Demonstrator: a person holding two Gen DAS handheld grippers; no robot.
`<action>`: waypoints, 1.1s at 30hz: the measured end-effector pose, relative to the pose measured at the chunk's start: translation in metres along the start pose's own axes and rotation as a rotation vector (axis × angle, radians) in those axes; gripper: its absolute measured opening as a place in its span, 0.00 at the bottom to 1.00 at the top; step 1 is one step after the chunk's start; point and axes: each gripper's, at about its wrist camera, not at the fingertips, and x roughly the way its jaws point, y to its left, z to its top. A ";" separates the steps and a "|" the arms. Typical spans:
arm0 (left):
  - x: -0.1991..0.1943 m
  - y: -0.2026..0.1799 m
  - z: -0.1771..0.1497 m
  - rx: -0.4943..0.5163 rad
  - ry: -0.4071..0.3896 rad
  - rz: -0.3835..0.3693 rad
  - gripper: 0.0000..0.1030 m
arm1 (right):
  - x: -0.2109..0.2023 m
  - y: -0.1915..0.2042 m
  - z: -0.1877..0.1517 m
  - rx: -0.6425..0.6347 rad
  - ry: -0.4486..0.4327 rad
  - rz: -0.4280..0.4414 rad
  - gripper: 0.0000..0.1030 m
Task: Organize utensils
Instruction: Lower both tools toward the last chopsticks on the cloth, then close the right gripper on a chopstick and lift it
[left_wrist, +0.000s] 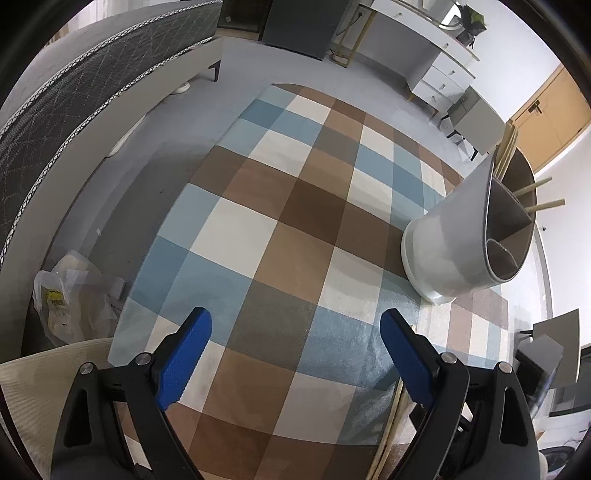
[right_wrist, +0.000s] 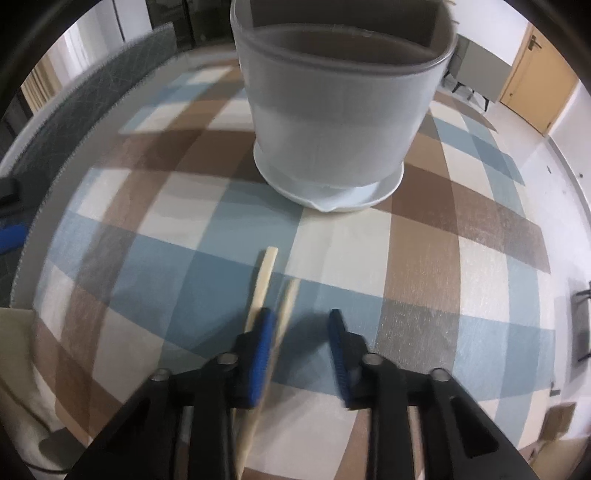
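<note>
we are working over a rug checked in blue, brown and cream squares (right_wrist: 369, 258), which lies on the floor. our right tongs (right_wrist: 299, 325) point steeply down at 2 pale wooden chopsticks (right_wrist: 267, 273) lying side by side on the rug, just in front of the frosted grey plastic utensil holder with a white base (right_wrist: 332, 122). the jaws are partly apart: one stick runs between the blue pads, lying close along the left pad (right_wrist: 264, 339), while the other passes outside that pad, and the picture is too blurred to tell whether anything is pressed yet. we judge the step in hand to be picking up a chopstick.

to do it well we would settle the pads around the stick we mean to take, or both, before squeezing, keep the tips low against the rug so the thin wood cannot slip under them, and close squarely across the shaft, not along it. a grip near the middle should stop the stick swinging when lifted.

our left tongs (left_wrist: 295, 332) stand wide apart with nothing between them, hovering over the rug. in the left view the holder (left_wrist: 450, 236) already has several chopsticks (left_wrist: 535, 184) leaning out of its far compartment.
</note>
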 end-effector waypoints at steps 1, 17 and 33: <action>0.000 0.001 0.001 -0.007 0.003 -0.003 0.87 | 0.001 0.001 0.002 0.002 0.006 -0.006 0.25; -0.002 0.008 0.005 -0.042 0.033 -0.033 0.87 | 0.001 0.011 0.023 -0.011 -0.014 0.049 0.03; 0.009 -0.028 -0.024 0.133 0.068 -0.121 0.87 | -0.065 -0.110 -0.020 0.444 -0.254 0.344 0.03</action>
